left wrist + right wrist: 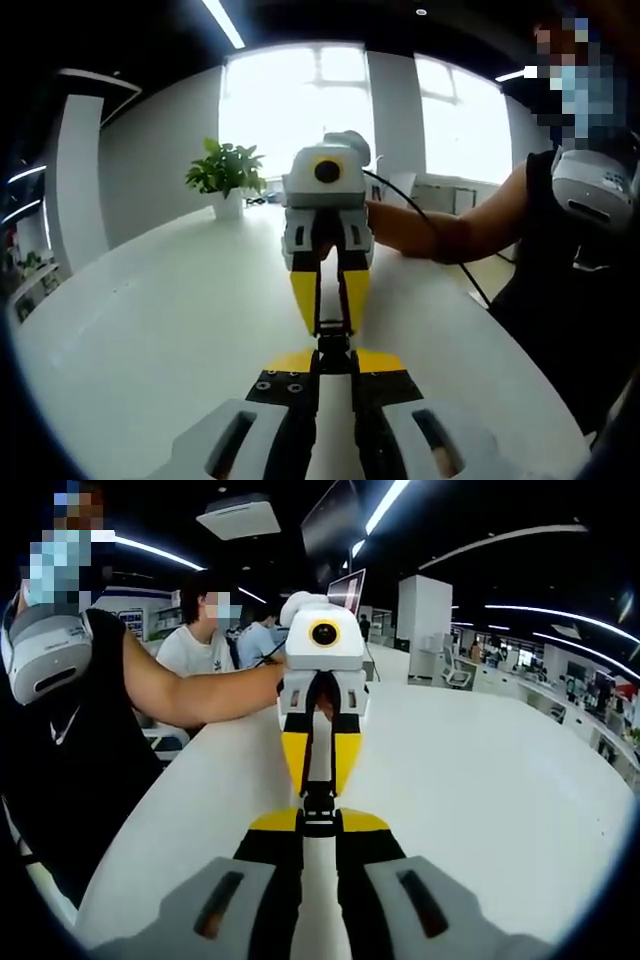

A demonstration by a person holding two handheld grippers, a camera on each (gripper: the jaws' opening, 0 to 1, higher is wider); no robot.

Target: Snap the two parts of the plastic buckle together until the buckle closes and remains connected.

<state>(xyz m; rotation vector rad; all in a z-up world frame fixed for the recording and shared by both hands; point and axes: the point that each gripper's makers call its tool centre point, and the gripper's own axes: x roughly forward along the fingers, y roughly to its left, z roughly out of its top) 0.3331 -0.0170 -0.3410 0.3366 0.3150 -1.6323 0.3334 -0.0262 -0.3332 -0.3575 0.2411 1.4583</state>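
Two black halves of the plastic buckle meet end to end above the white table. My left gripper rises from the bottom of the left gripper view, shut on the near half. Facing it, my right gripper is shut on the far half. In the right gripper view the same pair appears mirrored: my right gripper holds its half, and the left gripper pinches the other half. The black parts touch; I cannot tell whether they are latched.
A person stands at the table's right edge, forearm stretched along the right gripper. A potted plant sits at the table's far end. A black cable trails from the gripper. Seated people and a monitor lie beyond the table.
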